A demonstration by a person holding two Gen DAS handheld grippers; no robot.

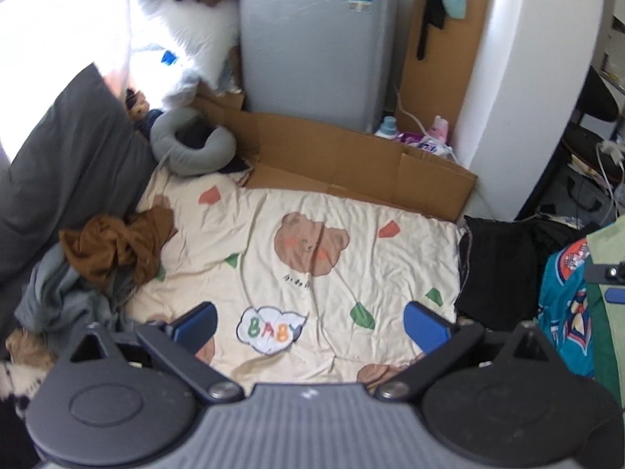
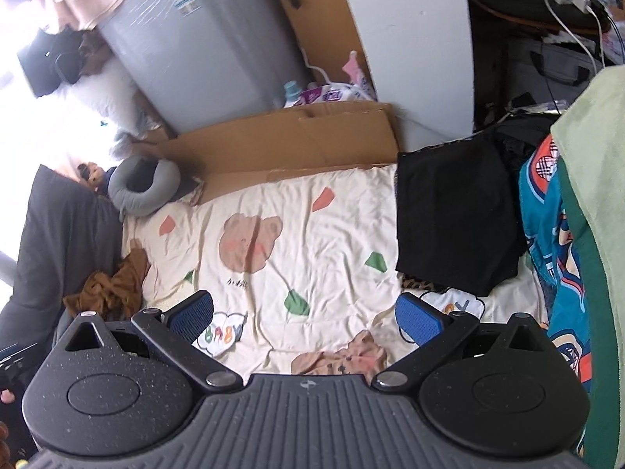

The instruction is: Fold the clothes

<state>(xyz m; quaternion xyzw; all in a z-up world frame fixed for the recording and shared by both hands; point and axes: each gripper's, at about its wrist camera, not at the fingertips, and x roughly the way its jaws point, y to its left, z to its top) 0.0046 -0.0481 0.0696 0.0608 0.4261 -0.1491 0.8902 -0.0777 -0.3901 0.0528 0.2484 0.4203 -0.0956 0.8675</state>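
A crumpled brown garment [image 1: 117,246] lies at the left edge of the cream bear-print bed sheet [image 1: 351,258], on a grey garment [image 1: 58,297]. It also shows in the right wrist view [image 2: 109,289]. A folded black garment [image 1: 496,273] lies at the sheet's right edge, also in the right wrist view [image 2: 453,215]. My left gripper [image 1: 310,324] is open and empty above the sheet. My right gripper [image 2: 304,316] is open and empty above the sheet [image 2: 312,242], left of the black garment.
Flattened cardboard [image 1: 332,156] and a grey appliance [image 1: 312,39] stand behind the bed. A grey neck pillow [image 1: 187,144] and a dark pillow [image 1: 70,156] lie at the left. A teal patterned cloth [image 2: 554,242] and a green cloth [image 2: 593,195] hang at the right.
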